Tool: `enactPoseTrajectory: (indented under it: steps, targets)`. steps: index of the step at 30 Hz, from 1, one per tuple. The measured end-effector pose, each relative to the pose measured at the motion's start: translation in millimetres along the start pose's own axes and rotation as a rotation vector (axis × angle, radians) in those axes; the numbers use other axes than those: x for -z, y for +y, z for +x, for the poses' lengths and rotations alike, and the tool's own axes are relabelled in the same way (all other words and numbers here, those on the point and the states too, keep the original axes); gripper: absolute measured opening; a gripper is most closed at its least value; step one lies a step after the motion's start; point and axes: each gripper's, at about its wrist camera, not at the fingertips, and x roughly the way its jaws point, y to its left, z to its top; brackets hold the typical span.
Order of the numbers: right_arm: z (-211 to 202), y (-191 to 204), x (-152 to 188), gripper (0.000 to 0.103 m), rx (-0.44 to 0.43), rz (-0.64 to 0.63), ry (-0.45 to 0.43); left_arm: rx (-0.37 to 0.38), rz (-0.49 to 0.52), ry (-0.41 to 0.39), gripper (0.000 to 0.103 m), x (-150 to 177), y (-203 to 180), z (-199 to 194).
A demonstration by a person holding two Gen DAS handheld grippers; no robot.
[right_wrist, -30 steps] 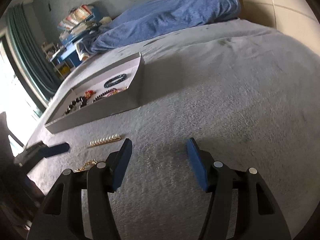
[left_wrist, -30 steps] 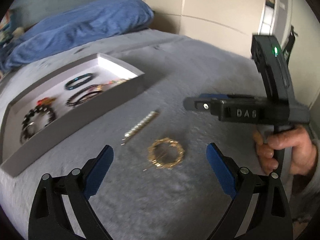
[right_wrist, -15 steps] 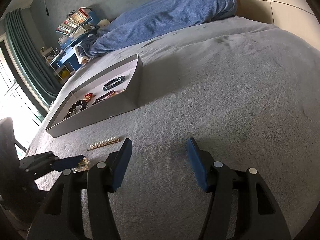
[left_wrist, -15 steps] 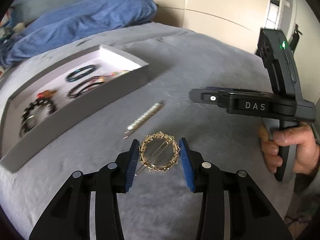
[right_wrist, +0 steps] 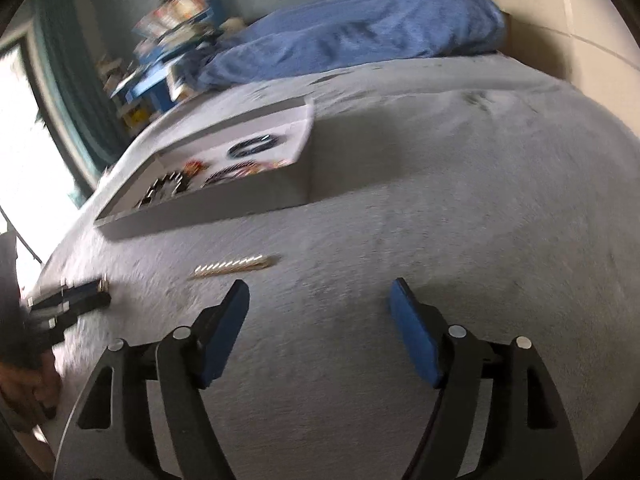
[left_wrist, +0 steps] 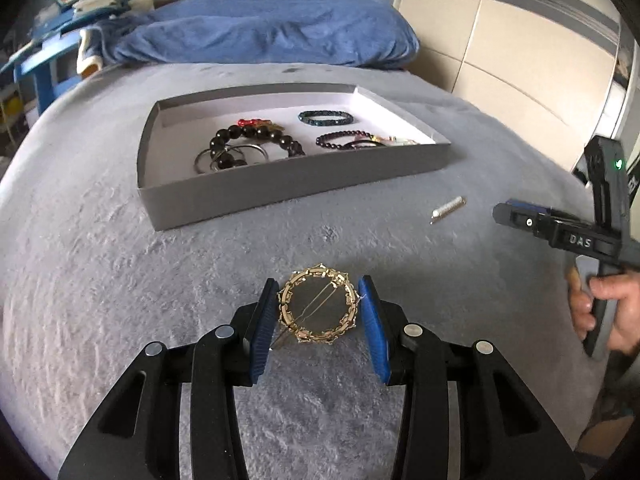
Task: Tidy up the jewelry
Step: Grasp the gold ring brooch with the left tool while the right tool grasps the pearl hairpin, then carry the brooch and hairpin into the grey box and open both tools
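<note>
Gold ring brooch [left_wrist: 317,309] clamped in left tool [left_wrist: 319,320] over bed [left_wrist: 120,264]; right tool [right_wrist: 320,328] empty, jaws opening.

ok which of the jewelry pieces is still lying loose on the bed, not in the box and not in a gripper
The pearl hair clip: it lies alone on the blanket right of the box. The gold ring brooch is clamped in the left gripper.

I've got the round gold hair clip [left_wrist: 317,307] pinched between the blue pads, its pin running diagonally across the ring. Pearl barrette [left_wrist: 448,210] lies flat on the grey blanket, off to the right. Further back sits the grey tray [left_wrist: 280,184] with beaded bracelets [left_wrist: 256,140] inside.
</note>
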Motion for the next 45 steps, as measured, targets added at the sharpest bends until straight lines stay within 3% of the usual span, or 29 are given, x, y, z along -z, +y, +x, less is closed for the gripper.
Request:
enactPoseTrajectory:
  steps: [4, 12, 25, 29, 32, 40, 45]
  targets:
    - [9.7, 24.1, -1.3, 0.074, -0.022, -0.085, 0.041, -0.028, 0.054, -0.003, 0.042, 1.6, -10.6, 1.0]
    - [26.0, 45.2, -8.8, 0.088, -0.032, -0.083, 0.075, -0.003, -0.002, -0.011, 0.042, 1.9, 0.6, 1.5]
    - [56.0, 71.1, -16.0, 0.093, 0.095, -0.143, 0.143, 0.004, -0.012, -0.004, 0.042, 2.9, 1.9, 2.0]
    - [59.4, 71.3, -16.2, 0.087, 0.117, -0.149, 0.145, 0.002, -0.01, -0.006, 0.042, 2.9, 1.6, 1.8]
    - [56.4, 73.8, -14.7, 0.07, 0.113, -0.163, 0.126, -0.002, -0.007, -0.01, 0.042, 2.9, 0.6, 1.0]
    - [44.5, 71.5, -13.6, 0.07, 0.082, -0.15, 0.068, 0.001, -0.017, -0.033, 0.042, 2.4, 2.2, -4.9]
    - [23.5, 66.0, -11.8, 0.07, 0.027, -0.121, -0.02, 0.023, -0.064, -0.084, 0.042, -2.0, 11.2, -16.8]
